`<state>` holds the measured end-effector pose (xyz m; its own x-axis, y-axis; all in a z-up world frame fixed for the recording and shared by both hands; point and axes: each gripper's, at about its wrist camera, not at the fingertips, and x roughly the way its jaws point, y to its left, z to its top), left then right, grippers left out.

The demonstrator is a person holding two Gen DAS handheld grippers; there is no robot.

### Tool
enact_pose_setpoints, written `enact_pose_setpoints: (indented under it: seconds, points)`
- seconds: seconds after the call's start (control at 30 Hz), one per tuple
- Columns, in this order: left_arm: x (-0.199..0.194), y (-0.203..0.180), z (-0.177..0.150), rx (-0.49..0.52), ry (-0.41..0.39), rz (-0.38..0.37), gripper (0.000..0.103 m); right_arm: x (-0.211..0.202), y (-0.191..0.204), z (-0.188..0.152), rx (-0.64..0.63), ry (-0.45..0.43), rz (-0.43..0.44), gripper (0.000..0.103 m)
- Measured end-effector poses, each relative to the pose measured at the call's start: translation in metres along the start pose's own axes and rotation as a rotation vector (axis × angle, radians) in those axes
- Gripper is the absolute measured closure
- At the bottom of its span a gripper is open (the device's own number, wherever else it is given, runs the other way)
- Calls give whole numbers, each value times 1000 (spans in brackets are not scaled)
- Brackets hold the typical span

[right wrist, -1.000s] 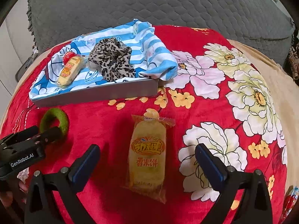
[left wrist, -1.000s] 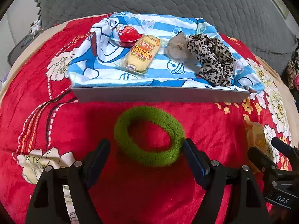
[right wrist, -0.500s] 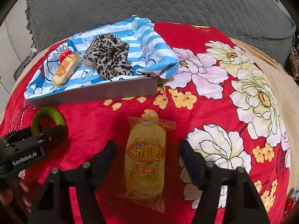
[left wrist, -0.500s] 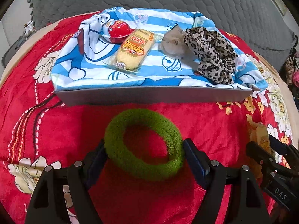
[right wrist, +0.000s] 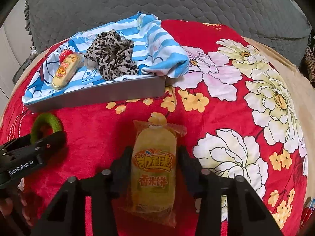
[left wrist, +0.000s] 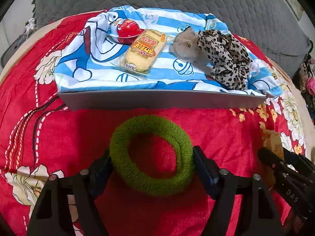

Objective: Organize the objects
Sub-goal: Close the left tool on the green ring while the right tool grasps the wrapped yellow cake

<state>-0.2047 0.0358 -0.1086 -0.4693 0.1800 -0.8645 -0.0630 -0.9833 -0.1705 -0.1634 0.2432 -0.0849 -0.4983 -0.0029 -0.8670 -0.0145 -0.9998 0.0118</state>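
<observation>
On the red floral blanket [right wrist: 226, 106], in front of a grey tray [left wrist: 163, 99] lined with a blue-striped cartoon cloth [left wrist: 169, 19], both grippers are engaged in simultaneous pickups. Left gripper [left wrist: 152, 163]: jaws closing around a green fuzzy hair ring [left wrist: 151, 155], which lies flat between them; the pads meet its outer rim on both sides, and the ring does not yet look squeezed. Right gripper [right wrist: 154, 157]: jaws closing on a yellow rice-cracker packet [right wrist: 153, 169], which lies lengthwise between the fingers with its crimped end pointing toward the tray; the pads appear to touch the wrapper's long edges.

Step in hand, by judgement: the grasp phase of gathering the two loose items. Already in the tray are a second rice-cracker packet [left wrist: 142, 51], a red capsule-shaped container [left wrist: 128, 30], a beige pouch-like item [left wrist: 185, 45] and a leopard-print scrunchie [left wrist: 226, 59]. The next move calls for firm closure, a lift clear of the tray's near wall, and placement on a free patch of cloth.

Appearance: the ring is plush, soft and compressible, with an open centre showing blanket. The packet is glossy, slightly puffed film with orange lettering, likely slippery and prone to crushing under hard pressure.
</observation>
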Motion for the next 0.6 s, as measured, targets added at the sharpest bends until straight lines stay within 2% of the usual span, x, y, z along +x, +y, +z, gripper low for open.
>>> enact_pose_setpoints:
  seconds: [0.13,0.17,0.27,0.33,0.6]
  points:
    - [-4,-1,0,5,0,-23,47,-3,-1,1,7,-6,8,63]
    - [-5,-2,0,6,-2,-25,49,-4,-2,2,11,-9,10,63]
    - [-6,-3,0,6,2,-44,65,-7,-3,3,14,-14,17,63]
    - [-8,-3,-1,0,3,-68,87,-9,-3,3,14,-19,20,63]
    - [-12,-4,-4,6,15,-96,91,-15,1,3,11,-32,32,63]
